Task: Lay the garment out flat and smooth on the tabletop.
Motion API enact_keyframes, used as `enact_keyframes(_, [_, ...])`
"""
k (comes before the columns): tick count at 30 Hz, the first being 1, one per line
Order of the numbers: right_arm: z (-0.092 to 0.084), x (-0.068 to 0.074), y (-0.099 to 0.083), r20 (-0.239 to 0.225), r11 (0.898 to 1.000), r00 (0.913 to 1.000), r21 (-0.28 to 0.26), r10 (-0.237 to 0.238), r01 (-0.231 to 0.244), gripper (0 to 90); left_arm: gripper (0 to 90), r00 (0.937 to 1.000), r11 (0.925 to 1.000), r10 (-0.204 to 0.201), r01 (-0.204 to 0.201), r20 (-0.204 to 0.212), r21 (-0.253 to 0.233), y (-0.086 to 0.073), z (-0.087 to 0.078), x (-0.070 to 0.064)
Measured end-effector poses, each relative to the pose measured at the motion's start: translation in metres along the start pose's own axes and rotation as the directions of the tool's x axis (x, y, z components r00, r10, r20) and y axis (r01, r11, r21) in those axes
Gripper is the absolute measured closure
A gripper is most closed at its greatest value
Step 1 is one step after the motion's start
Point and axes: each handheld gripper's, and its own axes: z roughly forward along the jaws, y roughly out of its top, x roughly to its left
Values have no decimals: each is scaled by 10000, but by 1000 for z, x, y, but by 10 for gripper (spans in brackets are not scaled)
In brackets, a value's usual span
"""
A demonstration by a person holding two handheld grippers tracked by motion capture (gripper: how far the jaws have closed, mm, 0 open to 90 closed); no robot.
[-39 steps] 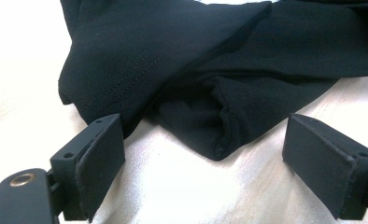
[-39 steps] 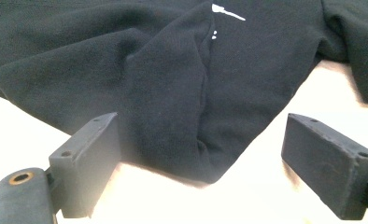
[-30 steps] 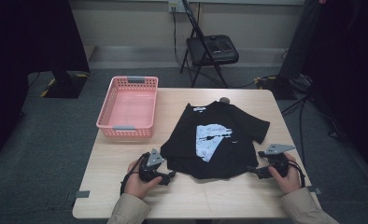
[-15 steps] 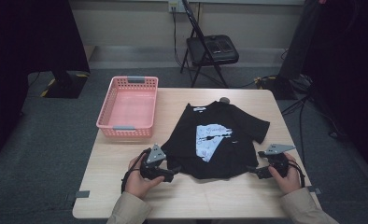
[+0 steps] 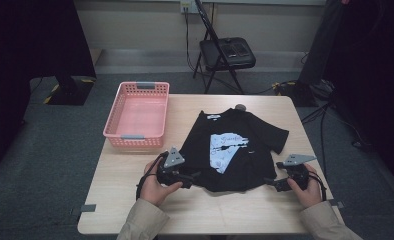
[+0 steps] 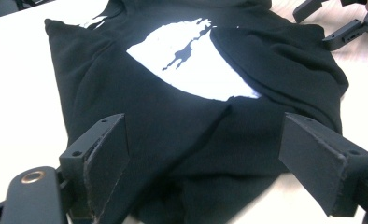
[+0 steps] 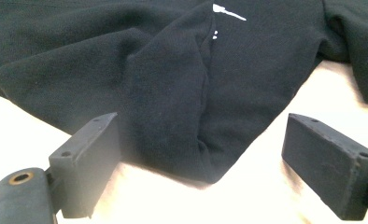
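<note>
The black T-shirt (image 5: 235, 150) lies flat on the table (image 5: 135, 200), its hem just ahead of both grippers; soft, light and limp, it will likely sag and bunch, so the hem corners look like the best places to pinch. The left gripper (image 5: 192, 179) stands wide at one corner, the right gripper (image 5: 269, 183) wide at the other, neither holding cloth. A pink basket (image 5: 137, 115) sits beyond the left gripper.

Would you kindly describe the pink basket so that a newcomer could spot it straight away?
Start at the wooden table and look to its far left corner. There sits the basket, left of the black T-shirt. It is the only pink thing there, a rectangular tray with latticed walls and grey handles at both short ends.
</note>
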Motion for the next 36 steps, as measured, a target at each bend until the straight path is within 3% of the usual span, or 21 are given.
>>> enact_keyframes(6, [0, 0, 0, -1, 10000, 10000, 7, 8, -8, 113, 219, 9997, 9996, 200, -203, 159, 203, 9, 19, 0])
enact_keyframes(10, [0, 0, 0, -1, 10000, 10000, 5, 8, -8, 112, 341, 9996, 9989, 2, -14, 265, 472, 9, 32, 1])
enact_keyframes(11, [0, 0, 0, 1, 10000, 10000, 4, 4, -4, 112, 415, 9996, 9982, 14, -31, 291, 595, 8, 35, 2])
enact_keyframes(15, [0, 0, 0, 0, 10000, 10000, 5, 6, -6, 113, 475, 9992, 9968, 42, -73, 391, 801, 8, 45, 2])
enact_keyframes(23, [0, 0, 0, -1, 10000, 10000, 4, 4, -4, 113, 594, 9986, 9942, 128, -182, 512, 1063, 12, 55, -4])
enact_keyframes(27, [0, 0, 0, -3, 10000, 10000, 6, 5, -5, 113, 627, 9968, 9907, 443, -523, 658, 1259, 14, 60, -8])
enact_keyframes(34, [0, 0, 0, -10, 10000, 10000, -2, -8, 8, 112, 862, 9963, 9826, 644, -732, 564, 1709, 16, 65, -10])
enact_keyframes(36, [0, 0, 0, -13, 10000, 10000, -4, -13, 13, 112, 881, 9963, 9825, 686, -764, 512, 1701, 18, 65, -10])
